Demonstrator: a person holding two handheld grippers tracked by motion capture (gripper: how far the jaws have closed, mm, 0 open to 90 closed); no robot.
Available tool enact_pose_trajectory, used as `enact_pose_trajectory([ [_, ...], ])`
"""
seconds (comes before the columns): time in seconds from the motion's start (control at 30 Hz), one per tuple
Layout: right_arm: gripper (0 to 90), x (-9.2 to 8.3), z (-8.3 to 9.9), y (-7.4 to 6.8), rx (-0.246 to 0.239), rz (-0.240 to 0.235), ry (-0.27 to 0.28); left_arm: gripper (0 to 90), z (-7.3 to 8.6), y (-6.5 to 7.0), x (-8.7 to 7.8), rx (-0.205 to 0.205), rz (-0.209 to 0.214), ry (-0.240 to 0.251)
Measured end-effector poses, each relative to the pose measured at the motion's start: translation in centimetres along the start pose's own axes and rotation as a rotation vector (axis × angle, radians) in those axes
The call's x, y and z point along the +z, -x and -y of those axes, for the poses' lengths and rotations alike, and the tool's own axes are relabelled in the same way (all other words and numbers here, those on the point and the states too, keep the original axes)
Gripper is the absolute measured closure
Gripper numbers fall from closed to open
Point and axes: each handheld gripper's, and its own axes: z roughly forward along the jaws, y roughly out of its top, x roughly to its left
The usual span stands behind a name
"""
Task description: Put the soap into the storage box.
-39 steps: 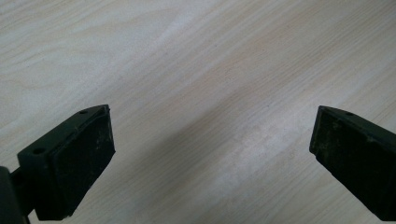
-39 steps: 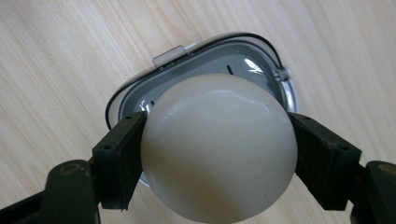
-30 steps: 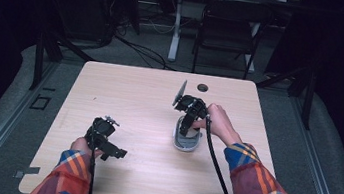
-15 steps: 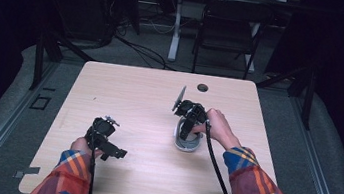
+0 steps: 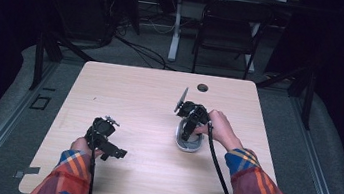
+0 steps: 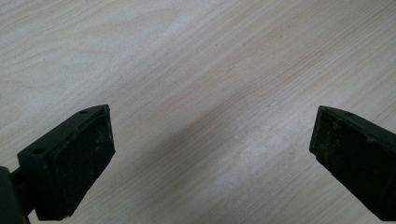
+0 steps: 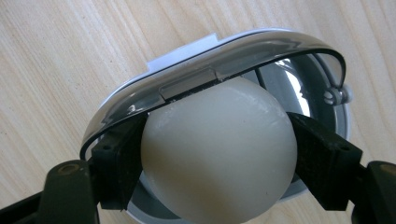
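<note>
- Right tool (image 7: 219,158) clamps a white egg (image 7: 219,154), held inside a clear-lidded egg cooker (image 7: 224,60) on the desk (image 5: 149,99).
- Left tool (image 6: 210,154) hovers, jaws apart, holding nothing.
- Ease the egg down gently; squeezing harder risks cracking.

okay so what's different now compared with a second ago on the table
The right gripper has sunk slightly toward the round lidded container, its fingers clamped on the white egg throughout. The left gripper stayed put, open above the table.

You are working in a dim lab or studio. A pale wooden table (image 5: 134,97) stands on grey carpet (image 5: 322,162). Behind it are a black folding chair (image 5: 229,31) and loose floor cables (image 5: 140,55).
</note>
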Motion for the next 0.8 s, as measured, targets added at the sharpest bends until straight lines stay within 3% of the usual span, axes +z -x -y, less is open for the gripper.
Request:
enact_pose_trajectory([
  [0.23, 22.1, -0.4, 0.5, 0.2, 0.012, -0.012, 0.018, 0.0, 0.0, 0.0, 0.0, 0.000, 0.000, 0.000],
  [0.8, 17.6, -1.7, 1.4, 0.3, 0.016, 0.011, 0.039, 0.0, 0.0, 0.0, 0.0, -0.001, 0.000, -0.001],
])
